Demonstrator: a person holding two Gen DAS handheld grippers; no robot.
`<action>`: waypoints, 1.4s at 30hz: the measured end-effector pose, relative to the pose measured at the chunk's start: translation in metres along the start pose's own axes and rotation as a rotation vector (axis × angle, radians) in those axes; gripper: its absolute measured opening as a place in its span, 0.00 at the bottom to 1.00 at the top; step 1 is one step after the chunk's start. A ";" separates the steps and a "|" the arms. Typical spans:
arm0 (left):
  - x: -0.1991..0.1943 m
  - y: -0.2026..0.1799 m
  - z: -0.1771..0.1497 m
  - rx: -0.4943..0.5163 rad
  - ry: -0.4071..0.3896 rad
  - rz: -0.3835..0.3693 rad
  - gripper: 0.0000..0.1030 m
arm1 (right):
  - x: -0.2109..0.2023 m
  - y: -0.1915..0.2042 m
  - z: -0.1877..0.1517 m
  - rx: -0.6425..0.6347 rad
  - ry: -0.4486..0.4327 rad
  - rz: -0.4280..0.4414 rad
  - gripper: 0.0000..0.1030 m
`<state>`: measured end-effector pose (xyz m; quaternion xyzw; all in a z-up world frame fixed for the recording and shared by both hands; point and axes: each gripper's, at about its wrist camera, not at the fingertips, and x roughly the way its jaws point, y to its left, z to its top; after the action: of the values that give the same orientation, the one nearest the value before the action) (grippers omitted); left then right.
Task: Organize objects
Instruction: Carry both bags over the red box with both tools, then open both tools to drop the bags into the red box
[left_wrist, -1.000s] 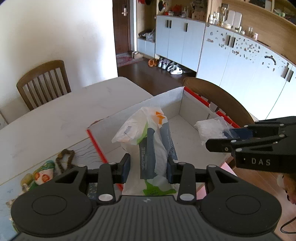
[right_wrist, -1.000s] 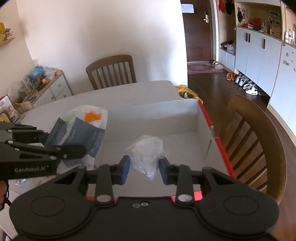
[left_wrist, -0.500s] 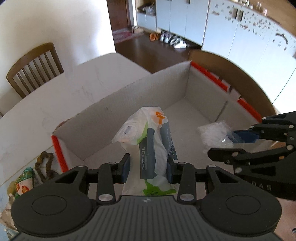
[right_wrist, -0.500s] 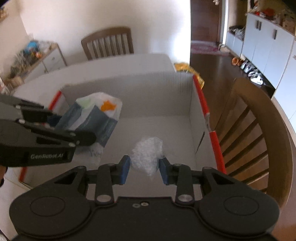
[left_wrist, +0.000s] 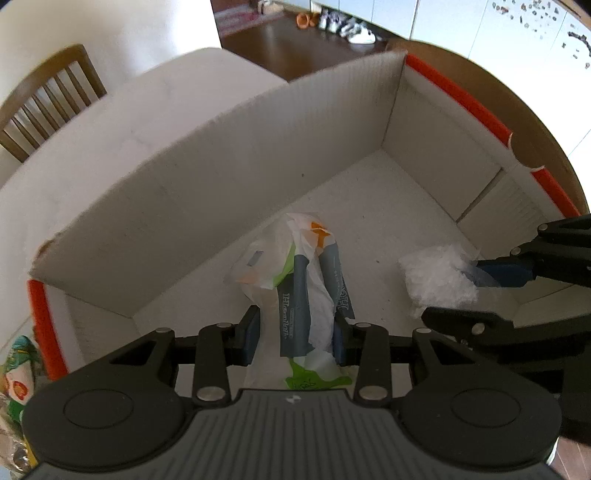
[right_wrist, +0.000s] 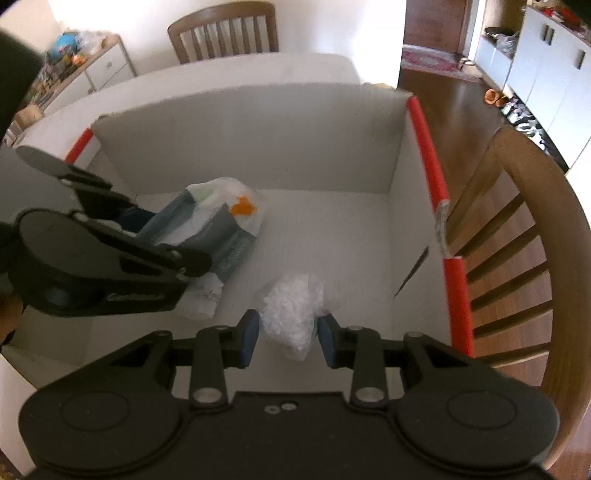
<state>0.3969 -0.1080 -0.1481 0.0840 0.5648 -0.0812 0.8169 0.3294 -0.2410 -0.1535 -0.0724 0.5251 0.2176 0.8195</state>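
A white table (left_wrist: 122, 122) is carrying a large white corrugated box (left_wrist: 207, 206) whose side rims are edged in orange-red tubing (right_wrist: 430, 162); wooden chairs are standing at the far side (right_wrist: 225, 29) and just beside the box's right wall (right_wrist: 524, 229). Both grippers are pointing steeply down into the open box, side by side. The left gripper (left_wrist: 297, 341) is clamping a white plastic bag (left_wrist: 295, 280) (blue-grey printed packs are showing through it, with an orange and green print on the film), its jaws standing narrow and pressing the bag on both sides, the bag hanging over the box floor near the left wall. The right gripper (right_wrist: 286, 341) is pinching a small clear crinkled bag (right_wrist: 291, 310), jaws likewise narrow around it, over the middle of the box floor. Colourful packets (left_wrist: 16, 376) are lying on the table outside the box's left wall.
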 end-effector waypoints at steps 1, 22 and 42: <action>0.003 0.000 0.001 0.002 0.006 0.000 0.37 | 0.002 0.002 0.000 -0.005 0.011 0.001 0.32; 0.001 0.002 -0.002 -0.020 0.002 0.010 0.38 | -0.003 -0.001 -0.001 -0.029 0.034 0.023 0.51; -0.059 0.012 -0.028 -0.059 -0.172 0.011 0.61 | -0.070 -0.006 -0.015 0.000 -0.121 0.061 0.70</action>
<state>0.3532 -0.0874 -0.1020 0.0555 0.4942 -0.0671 0.8650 0.2945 -0.2713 -0.0987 -0.0431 0.4765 0.2466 0.8428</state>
